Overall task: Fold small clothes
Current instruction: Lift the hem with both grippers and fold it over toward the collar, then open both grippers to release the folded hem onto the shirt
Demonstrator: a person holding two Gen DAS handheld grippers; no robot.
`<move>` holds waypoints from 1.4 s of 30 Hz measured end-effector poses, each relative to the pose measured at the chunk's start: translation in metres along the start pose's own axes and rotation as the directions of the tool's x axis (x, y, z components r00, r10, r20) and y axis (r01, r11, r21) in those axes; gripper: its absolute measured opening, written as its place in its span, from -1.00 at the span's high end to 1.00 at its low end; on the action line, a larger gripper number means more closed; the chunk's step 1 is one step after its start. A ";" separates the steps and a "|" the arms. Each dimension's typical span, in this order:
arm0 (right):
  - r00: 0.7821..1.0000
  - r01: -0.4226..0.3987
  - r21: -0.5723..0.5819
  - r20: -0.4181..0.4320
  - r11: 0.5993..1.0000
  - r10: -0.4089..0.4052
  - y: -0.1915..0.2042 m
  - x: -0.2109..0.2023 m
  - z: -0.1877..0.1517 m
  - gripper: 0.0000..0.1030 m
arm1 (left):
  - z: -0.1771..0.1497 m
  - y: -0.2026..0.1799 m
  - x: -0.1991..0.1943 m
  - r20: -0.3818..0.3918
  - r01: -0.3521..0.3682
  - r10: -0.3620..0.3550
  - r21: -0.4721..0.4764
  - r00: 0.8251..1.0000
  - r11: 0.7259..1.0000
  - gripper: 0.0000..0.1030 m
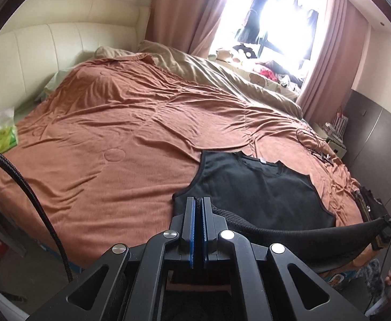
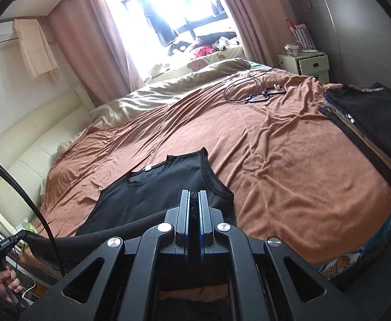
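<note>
A black sleeveless top (image 1: 256, 190) lies spread on the brown bedspread (image 1: 115, 139), neckline away from me. Its lower hem is lifted off the bed and stretched between my two grippers. My left gripper (image 1: 198, 200) is shut on the hem's left corner. My right gripper (image 2: 194, 195) is shut on the hem's right corner. The top also shows in the right wrist view (image 2: 163, 187). The right gripper shows at the right edge of the left wrist view (image 1: 387, 230), holding the taut hem.
A stack of folded clothes (image 2: 366, 123) lies at the bed's right edge. Cables and small devices (image 2: 254, 91) lie further up the bed. A green tissue pack (image 1: 1, 131) sits at the left. A beige duvet (image 1: 222, 77), a padded headboard, curtains and a bedside cabinet (image 2: 305, 62) surround the bed.
</note>
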State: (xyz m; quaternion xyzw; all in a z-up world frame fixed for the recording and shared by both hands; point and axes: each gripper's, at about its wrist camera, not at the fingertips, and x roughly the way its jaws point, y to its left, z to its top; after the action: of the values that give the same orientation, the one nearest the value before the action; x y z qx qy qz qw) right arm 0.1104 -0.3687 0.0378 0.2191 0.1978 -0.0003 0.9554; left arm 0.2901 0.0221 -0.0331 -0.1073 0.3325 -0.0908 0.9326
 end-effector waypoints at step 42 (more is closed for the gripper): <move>0.893 0.277 -0.182 -0.313 0.944 -0.322 0.029 0.319 0.082 0.71 | 0.072 0.013 0.297 -0.385 -0.055 0.085 0.088 0.919 0.995 0.62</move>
State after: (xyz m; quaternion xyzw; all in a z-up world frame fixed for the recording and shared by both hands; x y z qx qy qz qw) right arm 0.4385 -0.3497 -0.0029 0.1190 0.3901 -0.0970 0.9079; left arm 0.5643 -0.0269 -0.1602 -0.0401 0.5105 -0.0892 0.8543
